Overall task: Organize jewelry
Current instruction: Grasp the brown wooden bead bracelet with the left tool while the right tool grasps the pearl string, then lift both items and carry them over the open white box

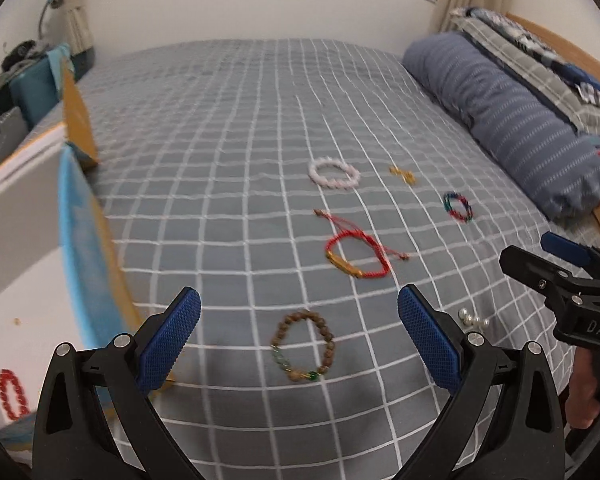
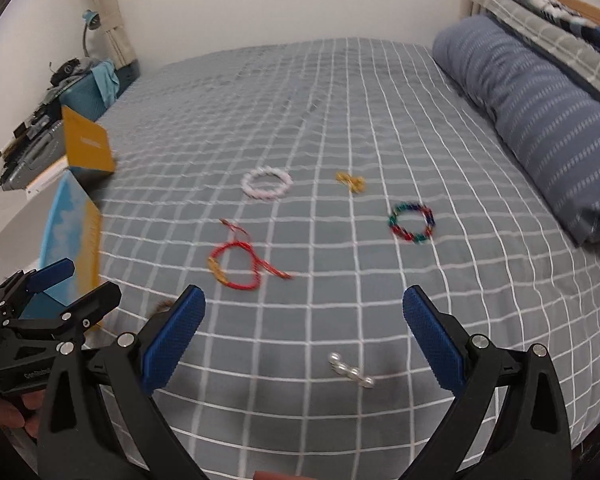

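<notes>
Several pieces of jewelry lie on the grey checked bed. My left gripper (image 1: 299, 340) is open and empty, just above a brown bead bracelet (image 1: 303, 346). My right gripper (image 2: 304, 338) is open and empty, above a small pearl piece (image 2: 350, 370), which also shows in the left wrist view (image 1: 473, 318). Farther off lie a red cord bracelet (image 1: 356, 254) (image 2: 236, 270), a white bead bracelet (image 1: 334, 173) (image 2: 266, 182), a small gold piece (image 1: 403, 174) (image 2: 351, 181) and a multicoloured bead bracelet (image 1: 457, 207) (image 2: 412, 222). An open box (image 1: 28, 240) at the left holds a red bead bracelet (image 1: 12, 394).
The box's flaps (image 1: 78, 112) (image 2: 88, 144) stand up at the bed's left edge. A rolled blue striped duvet (image 1: 512, 120) (image 2: 540, 120) lies along the right side. A cluttered side table (image 2: 52, 120) stands beyond the left edge. The right gripper shows in the left wrist view (image 1: 568, 280).
</notes>
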A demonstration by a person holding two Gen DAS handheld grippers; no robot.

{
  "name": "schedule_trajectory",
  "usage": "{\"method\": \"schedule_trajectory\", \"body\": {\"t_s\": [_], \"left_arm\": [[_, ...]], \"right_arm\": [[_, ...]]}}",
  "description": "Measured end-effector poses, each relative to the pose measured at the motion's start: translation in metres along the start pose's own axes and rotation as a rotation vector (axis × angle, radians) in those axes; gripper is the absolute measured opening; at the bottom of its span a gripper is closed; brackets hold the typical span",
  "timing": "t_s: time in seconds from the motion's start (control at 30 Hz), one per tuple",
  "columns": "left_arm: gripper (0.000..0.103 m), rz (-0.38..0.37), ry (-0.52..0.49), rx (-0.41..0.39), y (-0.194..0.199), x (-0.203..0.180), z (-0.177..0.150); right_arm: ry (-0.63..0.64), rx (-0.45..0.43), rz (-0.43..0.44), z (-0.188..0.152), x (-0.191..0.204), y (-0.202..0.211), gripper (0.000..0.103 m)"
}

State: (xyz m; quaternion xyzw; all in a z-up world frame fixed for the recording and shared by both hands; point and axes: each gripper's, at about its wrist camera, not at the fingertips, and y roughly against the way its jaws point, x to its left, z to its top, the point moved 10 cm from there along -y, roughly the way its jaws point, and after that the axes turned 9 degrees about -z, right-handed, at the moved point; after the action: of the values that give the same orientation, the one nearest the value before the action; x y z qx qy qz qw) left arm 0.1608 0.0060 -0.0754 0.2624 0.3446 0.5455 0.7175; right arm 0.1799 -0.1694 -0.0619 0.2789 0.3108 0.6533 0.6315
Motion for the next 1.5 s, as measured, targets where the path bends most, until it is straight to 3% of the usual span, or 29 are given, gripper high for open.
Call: {"method": "schedule_trajectory", "body": {"t_s": [0.17,0.43,0.73,0.97,1.07,1.17,1.23,1.33,1.5], "left_arm": [[0.097,-0.033,0.013,0.021,-0.025,-0.002,-0.018],[0.097,-0.020,0.014,0.034,-0.051,0.008,-0.038],[0.097,-0.029,0.027,0.061,-0.076,0.010,-0.055],[0.093,-0.002,0.022,0.077,-0.081,0.012,-0.059],[0.086,0.018,0.016,0.094,-0.080,0.013,-0.060],[0.069,0.031,0.012,0.106,-0.078,0.015,-0.060],[0.044,0.023,0.011,0.111,-0.075,0.015,-0.060],[0.015,-0.011,0.026,0.122,-0.070,0.014,-0.060],[0.015,-0.018,0.017,0.114,-0.064,0.011,-0.058]], "right_arm": [[-0.003,0.046,-0.011,-0.027,-0.013,-0.024,0.089],[0.011,0.129,-0.025,-0.069,-0.018,-0.055,0.076],[-0.021,0.160,-0.037,-0.100,-0.025,-0.073,0.056],[0.012,0.152,-0.057,-0.100,-0.025,-0.073,0.028],[0.024,0.157,-0.067,-0.100,-0.024,-0.073,0.017],[0.029,0.161,-0.075,-0.101,-0.023,-0.072,0.011],[0.030,0.163,-0.078,-0.101,-0.023,-0.070,0.011],[0.028,0.162,-0.081,-0.101,-0.023,-0.068,0.011],[0.021,0.163,-0.078,-0.100,-0.024,-0.063,0.011]]}}
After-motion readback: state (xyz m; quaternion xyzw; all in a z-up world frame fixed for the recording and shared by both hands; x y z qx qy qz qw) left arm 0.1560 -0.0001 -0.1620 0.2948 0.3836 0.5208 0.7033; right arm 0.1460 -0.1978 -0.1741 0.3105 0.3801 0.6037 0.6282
